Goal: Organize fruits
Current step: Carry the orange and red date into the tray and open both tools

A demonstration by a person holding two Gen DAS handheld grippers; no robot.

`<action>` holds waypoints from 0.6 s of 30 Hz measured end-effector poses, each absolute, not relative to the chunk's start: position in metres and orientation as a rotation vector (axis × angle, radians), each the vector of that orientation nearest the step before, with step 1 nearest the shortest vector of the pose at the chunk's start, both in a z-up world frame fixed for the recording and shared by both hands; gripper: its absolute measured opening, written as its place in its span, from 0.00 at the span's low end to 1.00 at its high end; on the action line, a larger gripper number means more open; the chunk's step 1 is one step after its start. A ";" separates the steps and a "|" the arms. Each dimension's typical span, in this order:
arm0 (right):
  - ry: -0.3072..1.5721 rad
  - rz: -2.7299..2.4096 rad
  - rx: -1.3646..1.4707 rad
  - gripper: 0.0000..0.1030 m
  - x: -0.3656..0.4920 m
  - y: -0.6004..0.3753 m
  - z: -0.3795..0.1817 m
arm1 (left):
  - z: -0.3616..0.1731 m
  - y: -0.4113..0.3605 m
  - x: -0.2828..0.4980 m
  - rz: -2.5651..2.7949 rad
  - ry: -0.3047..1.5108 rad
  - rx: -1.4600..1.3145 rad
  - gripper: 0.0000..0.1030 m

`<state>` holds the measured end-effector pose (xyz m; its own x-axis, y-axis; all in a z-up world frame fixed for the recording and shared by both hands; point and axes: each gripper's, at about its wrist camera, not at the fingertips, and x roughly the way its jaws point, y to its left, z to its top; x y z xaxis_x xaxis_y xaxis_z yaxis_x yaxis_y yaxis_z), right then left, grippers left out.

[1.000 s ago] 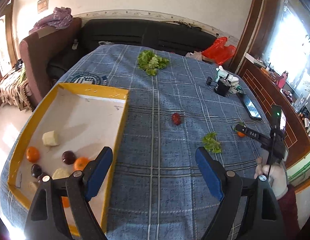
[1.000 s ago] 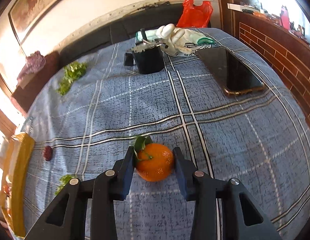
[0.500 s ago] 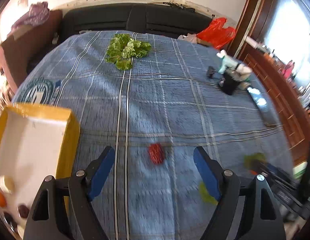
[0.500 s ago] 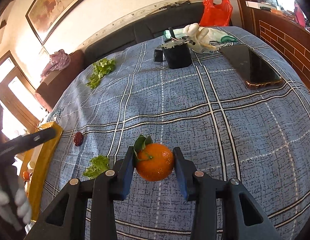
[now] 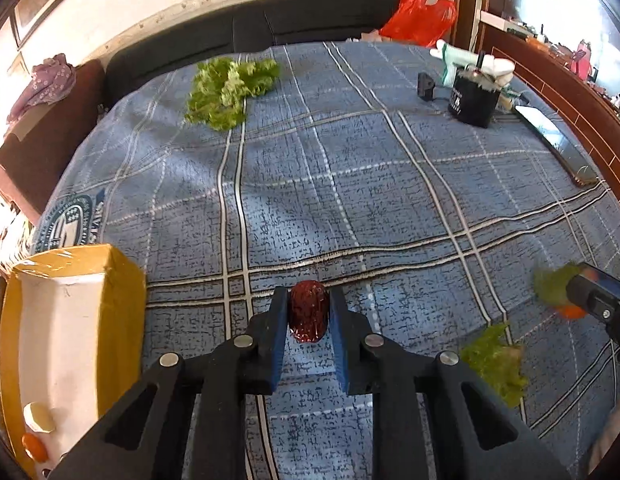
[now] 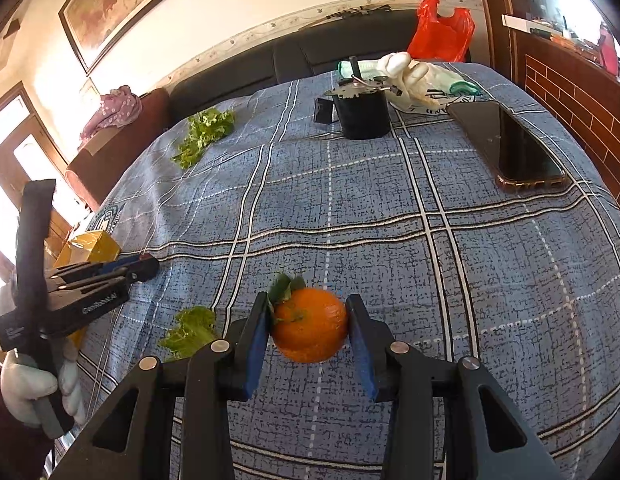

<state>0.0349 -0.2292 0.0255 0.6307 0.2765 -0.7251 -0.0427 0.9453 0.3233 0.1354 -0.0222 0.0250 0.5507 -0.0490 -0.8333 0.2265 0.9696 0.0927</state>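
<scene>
A dark red wrinkled fruit (image 5: 309,314) sits low over the blue checked cloth, and my left gripper (image 5: 309,295) is shut on it, pads pressed against both its sides. From the right wrist view the left gripper (image 6: 144,267) shows side-on, held by a white-gloved hand (image 6: 26,384). My right gripper (image 6: 308,306) is shut on an orange tangerine (image 6: 310,328) with green leaves. A yellow-rimmed tray (image 5: 124,280) lies at the left, with an orange fruit (image 5: 34,446) and a pale piece (image 5: 38,416) in it.
A large lettuce bunch (image 5: 226,88) lies at the far left, and a small lettuce leaf (image 5: 495,360) between the grippers. A black container (image 6: 361,116), white gloves (image 6: 413,76) and a phone (image 6: 509,148) are at the far right. A sofa borders the table's far side.
My left gripper swung from the tray to the red fruit, came down over it and shut on it. The right gripper kept its hold on the tangerine and stayed about where it was.
</scene>
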 end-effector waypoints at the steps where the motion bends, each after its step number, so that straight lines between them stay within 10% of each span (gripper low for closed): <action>1: 0.870 0.189 0.291 0.41 0.035 -0.229 0.026 | 0.028 -0.022 0.133 -0.168 0.968 0.191 0.19; 18: 0.859 0.236 0.344 0.47 0.030 -0.240 0.030 | 0.098 0.013 0.069 -0.237 0.837 0.002 0.19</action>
<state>0.0305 -0.2399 0.0302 0.6322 0.3388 -0.6968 -0.0647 0.9193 0.3883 0.0693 0.0128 0.0975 0.6451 -0.2079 -0.7352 0.2094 0.9735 -0.0916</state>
